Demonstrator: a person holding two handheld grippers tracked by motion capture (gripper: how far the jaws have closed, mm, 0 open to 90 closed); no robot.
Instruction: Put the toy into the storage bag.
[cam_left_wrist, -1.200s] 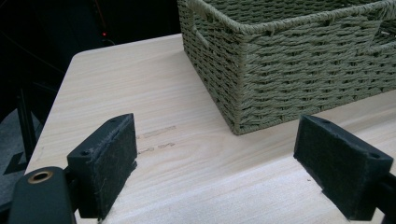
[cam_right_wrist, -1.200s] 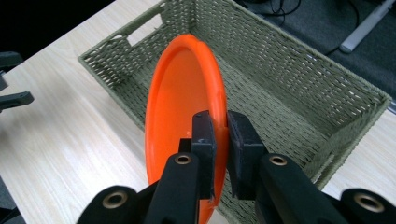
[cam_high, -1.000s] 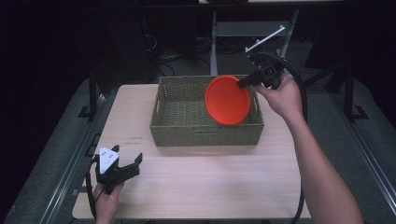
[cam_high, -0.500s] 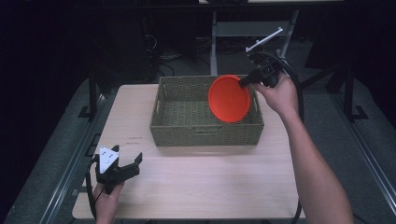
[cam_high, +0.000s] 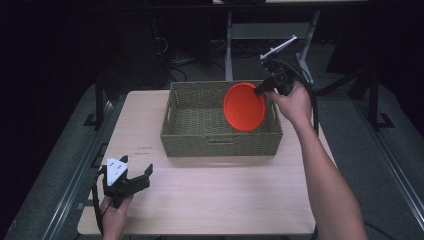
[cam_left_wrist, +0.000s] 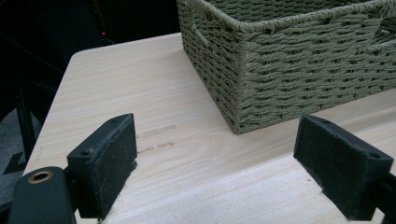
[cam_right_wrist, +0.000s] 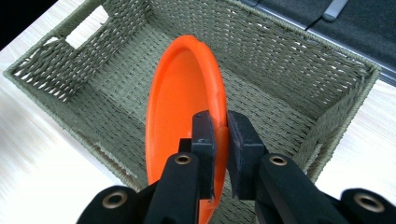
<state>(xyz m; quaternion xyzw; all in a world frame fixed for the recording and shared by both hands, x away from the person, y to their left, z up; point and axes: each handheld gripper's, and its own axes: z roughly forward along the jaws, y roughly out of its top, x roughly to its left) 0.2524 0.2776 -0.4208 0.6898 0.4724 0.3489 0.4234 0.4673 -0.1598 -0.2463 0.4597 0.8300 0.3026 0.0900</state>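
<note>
An orange plate (cam_high: 244, 106) (cam_right_wrist: 182, 116) hangs on edge over the right half of a woven green basket (cam_high: 178, 127) (cam_right_wrist: 289, 79) (cam_left_wrist: 289, 70). My right gripper (cam_high: 261, 89) (cam_right_wrist: 220, 128) is shut on the plate's rim, coming in from the basket's far right corner. My left gripper (cam_high: 140, 180) (cam_left_wrist: 215, 163) rests low on the wooden table (cam_high: 225, 190) near its front left corner, open, with nothing between its pads (cam_left_wrist: 112, 158). The basket's near left corner stands a short way ahead of it.
The basket's floor is bare beneath the plate. Dark metal stands (cam_high: 265, 35) and cables lie beyond the table's far edge. Bare tabletop (cam_left_wrist: 116, 84) stretches left of and in front of the basket.
The right gripper has carried the orange plate slightly right and down toward the basket's right end. The left gripper has stayed put.
</note>
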